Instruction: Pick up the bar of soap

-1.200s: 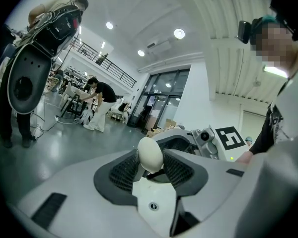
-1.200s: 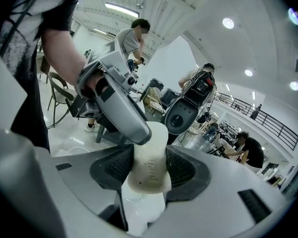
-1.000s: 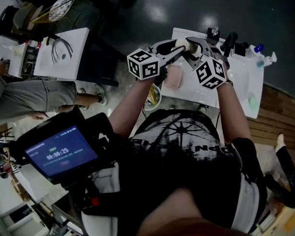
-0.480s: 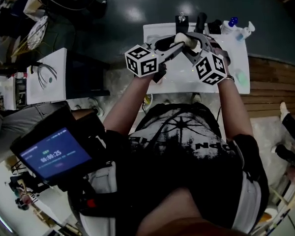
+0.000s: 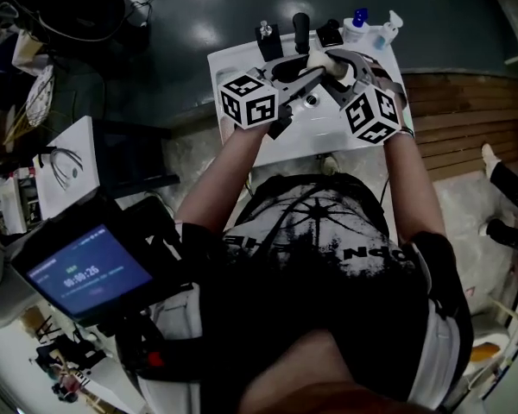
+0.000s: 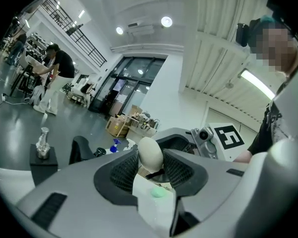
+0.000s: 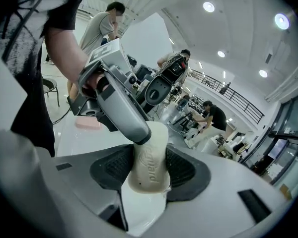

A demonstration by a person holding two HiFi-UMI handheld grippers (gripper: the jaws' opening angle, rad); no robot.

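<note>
The left hand-held gripper (image 6: 150, 165) and right hand-held gripper (image 7: 149, 168) both clamp the bar of soap (image 5: 323, 61) (cream-coloured) over the counter (image 5: 300, 136)

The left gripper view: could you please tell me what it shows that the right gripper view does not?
Only the left gripper view: a blue-capped bottle and a metal fitting on a black stand. Only the right gripper view: a pink bar on the white table, raised lettering on the bar of soap. Both: that soap, held by left claw and right claw.
</note>
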